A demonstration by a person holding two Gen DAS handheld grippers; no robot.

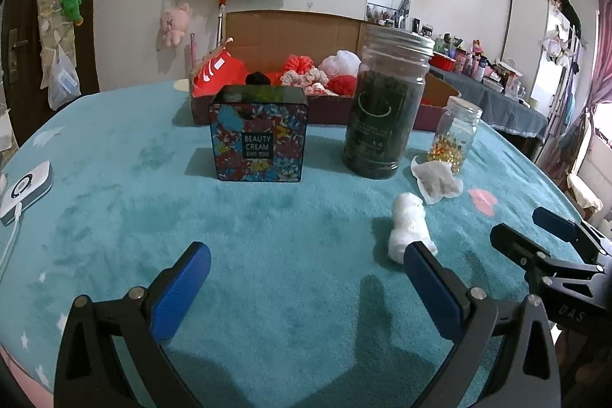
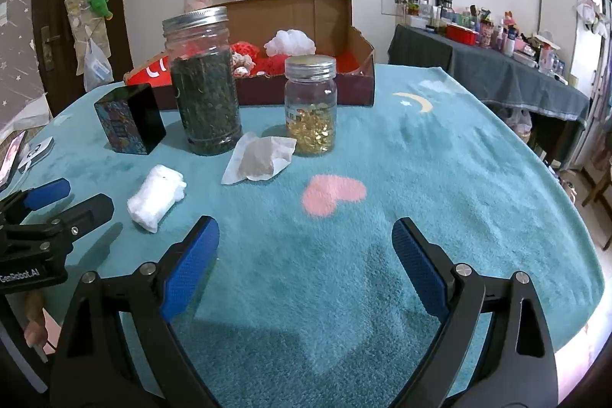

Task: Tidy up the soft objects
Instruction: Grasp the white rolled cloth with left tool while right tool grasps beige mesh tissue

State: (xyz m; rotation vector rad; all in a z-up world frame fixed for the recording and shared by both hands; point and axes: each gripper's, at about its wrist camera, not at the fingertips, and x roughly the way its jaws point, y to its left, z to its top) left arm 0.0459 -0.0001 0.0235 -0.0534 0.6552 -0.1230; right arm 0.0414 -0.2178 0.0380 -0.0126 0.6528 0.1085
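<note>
A white soft wad (image 1: 409, 224) (image 2: 157, 197) lies on the teal blanket, and a crumpled paper sachet (image 1: 438, 182) (image 2: 260, 159) lies just behind it. My left gripper (image 1: 306, 266) hovers open over bare blanket, with the wad just beyond its right fingertip. My right gripper (image 2: 306, 239) is open too, nothing between its fingers, and a pink heart print lies ahead of it. Each gripper shows in the other's view: the right gripper (image 1: 531, 232) at the right edge, the left gripper (image 2: 76, 199) at the left edge. At the back stands an open cardboard box (image 1: 267, 33) (image 2: 306, 14) holding red, pink and white soft pieces.
A tall jar of dark leaves (image 1: 386, 109) (image 2: 202, 94), a small jar of golden capsules (image 1: 455, 136) (image 2: 311, 109) and a flowered tin (image 1: 258, 136) (image 2: 130, 119) stand in front of the box. A white device with a cable (image 1: 26, 186) lies far left.
</note>
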